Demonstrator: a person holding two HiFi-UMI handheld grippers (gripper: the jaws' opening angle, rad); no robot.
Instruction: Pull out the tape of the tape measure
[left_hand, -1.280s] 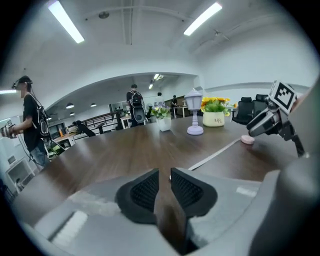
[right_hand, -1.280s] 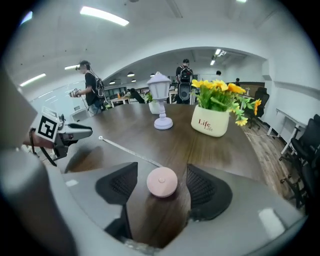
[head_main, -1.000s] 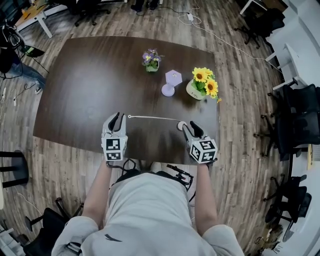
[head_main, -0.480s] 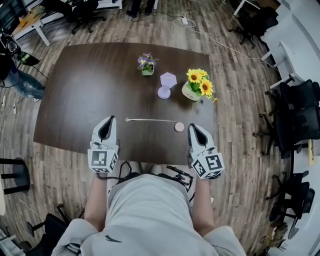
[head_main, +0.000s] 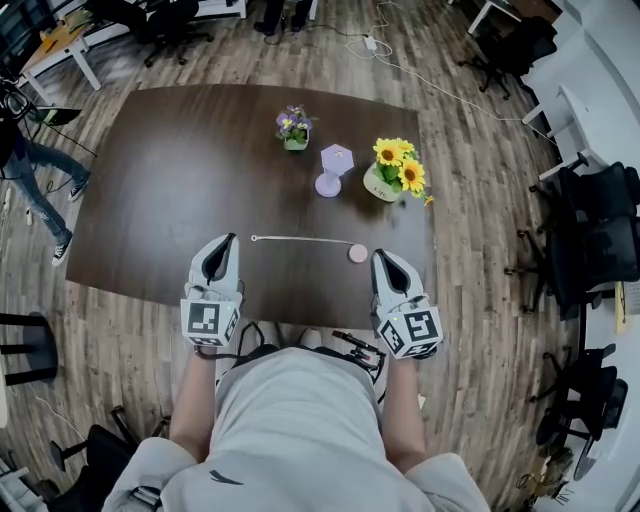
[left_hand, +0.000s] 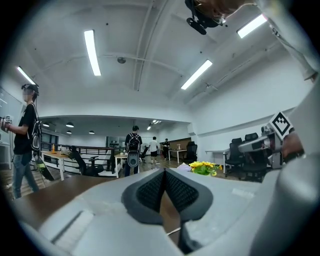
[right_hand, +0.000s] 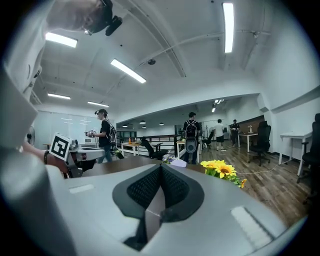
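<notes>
The tape measure's small round pink case (head_main: 358, 253) lies on the dark table (head_main: 160, 180) near its front edge. Its thin white tape (head_main: 300, 239) is drawn out to the left and lies flat on the table. My left gripper (head_main: 228, 241) is shut and empty, just left of and below the tape's free end. My right gripper (head_main: 378, 257) is also shut and empty, close beside the case on its right and apart from it. In the left gripper view the pads (left_hand: 164, 175) meet, as they do in the right gripper view (right_hand: 160, 169); neither view shows the case.
A small purple flower pot (head_main: 294, 127), a lilac stemmed cup (head_main: 333, 166) and a sunflower pot (head_main: 394, 171) stand at the table's far side. Office chairs (head_main: 590, 230) stand to the right. People stand in the room behind the table (left_hand: 133, 150).
One second ago my left gripper was open at the tape's end and my right was at the case. Both have drawn back toward me, away from the tape measure, and are shut.
</notes>
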